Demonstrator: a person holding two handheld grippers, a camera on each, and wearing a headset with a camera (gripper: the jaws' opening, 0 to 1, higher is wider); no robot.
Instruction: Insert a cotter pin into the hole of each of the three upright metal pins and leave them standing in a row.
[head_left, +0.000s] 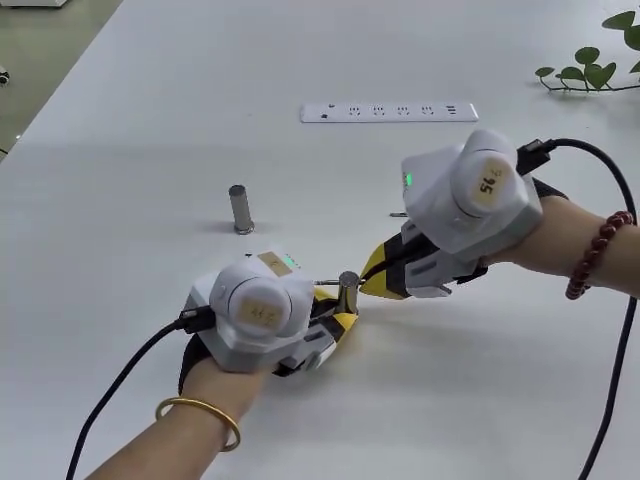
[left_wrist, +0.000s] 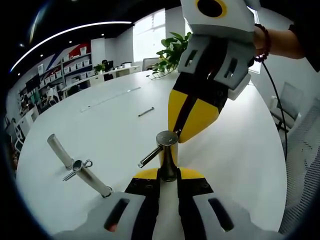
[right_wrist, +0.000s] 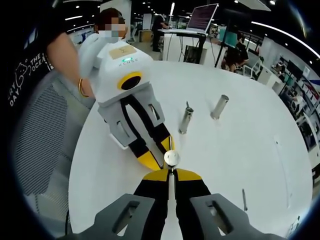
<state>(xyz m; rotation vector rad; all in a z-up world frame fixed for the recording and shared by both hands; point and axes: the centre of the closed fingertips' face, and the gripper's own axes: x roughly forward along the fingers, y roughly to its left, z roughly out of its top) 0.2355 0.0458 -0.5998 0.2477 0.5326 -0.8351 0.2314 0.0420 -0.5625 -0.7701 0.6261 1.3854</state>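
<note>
My left gripper (left_wrist: 167, 174) is shut on the shaft of an upright metal pin (left_wrist: 167, 150), seen near the table's middle (head_left: 348, 292). A cotter pin (left_wrist: 150, 156) pokes through the hole under its head. My right gripper (right_wrist: 171, 171) meets that pin's head from the opposite side, its yellow jaws closed on the cotter pin's other end. Two more metal pins stand behind: a bare metal pin (left_wrist: 60, 150) and a metal pin (left_wrist: 92, 179) with a cotter pin (left_wrist: 80, 167) in it. One of them, the far metal pin (head_left: 240, 210), stands alone.
A loose cotter pin (head_left: 398, 214) lies on the white table beyond the right gripper. Further back lies a white power strip (head_left: 390, 112), and a leafy plant (head_left: 590, 70) reaches in at the far right. Cables trail from both grippers.
</note>
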